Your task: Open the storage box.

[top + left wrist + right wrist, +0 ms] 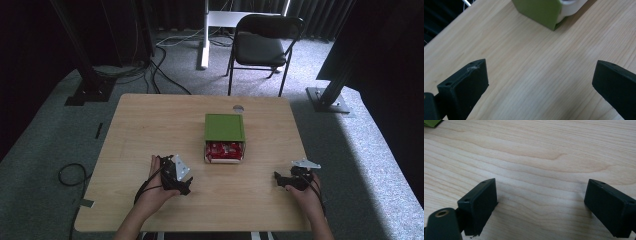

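- Green box (224, 127): set near the middle of the table (150, 125), slightly toward the far edge. A flat green lid is seen on top; a white tray with red contents (224, 151) is seen projecting from its near side. In the left gripper view, the green corner (541, 11) and a white rim beside it are seen at the top of the frame.
- Left gripper (184, 184): held in the person's left hand (157, 187), low over the table, near and to the left of the box, apart from it. The fingers (464, 87) are spread wide, with bare wood between them; nothing is held. A grey three-cornered plate is carried on top.
- Right gripper (280, 180): held in the right hand (305, 192), near the table's right front, well apart from the box. The fingers (480, 202) are spread wide over bare wood; nothing is held. A sliver of green is seen at the top left corner of the right gripper view.
- Round grey disc (238, 108): set in the table surface just beyond the box.
- Black folding chair (262, 42): placed on the grey carpet beyond the table.
- Cables (165, 75): laid on the carpet left of the chair; a loop is seen left of the table.
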{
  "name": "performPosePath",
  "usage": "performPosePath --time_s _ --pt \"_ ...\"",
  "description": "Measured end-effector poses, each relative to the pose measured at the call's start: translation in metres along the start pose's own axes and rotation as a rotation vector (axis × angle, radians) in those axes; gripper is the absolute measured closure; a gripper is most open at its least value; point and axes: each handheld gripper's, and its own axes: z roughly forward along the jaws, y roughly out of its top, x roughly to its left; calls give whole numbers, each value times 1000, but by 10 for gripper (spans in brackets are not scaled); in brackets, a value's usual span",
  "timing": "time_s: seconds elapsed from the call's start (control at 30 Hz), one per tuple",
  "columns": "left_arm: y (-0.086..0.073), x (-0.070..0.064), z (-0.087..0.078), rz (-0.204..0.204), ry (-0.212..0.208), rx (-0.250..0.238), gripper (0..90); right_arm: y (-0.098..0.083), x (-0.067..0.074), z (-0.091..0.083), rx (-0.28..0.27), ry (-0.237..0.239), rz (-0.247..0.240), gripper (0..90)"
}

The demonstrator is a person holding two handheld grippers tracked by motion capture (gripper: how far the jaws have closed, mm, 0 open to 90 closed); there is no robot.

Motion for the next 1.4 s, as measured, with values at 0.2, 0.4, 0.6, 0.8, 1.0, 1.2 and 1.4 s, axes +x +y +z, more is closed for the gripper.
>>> performPosePath --time_s 0.2,0.4,0.6,0.8,1.0,1.2,1.4 --pt "9 -8 2 56 13 -3 14 0 0 0 0 1 0 106" --pt "18 -17 5 113 18 -13 14 0 0 0 1 2 -1 106" --pt "21 -28 10 167 32 -18 14 0 0 0 1 1 -2 106" --pt "27 -36 12 221 55 -33 14 0 0 0 1 1 -2 106" --pt "37 -46 13 292 66 -55 14 0 0 0 0 1 -3 106" --pt "47 -56 15 348 68 -74 14 0 0 0 0 1 -3 106" --pt "55 -66 21 411 81 -83 14 0 0 0 -1 1 -3 106"
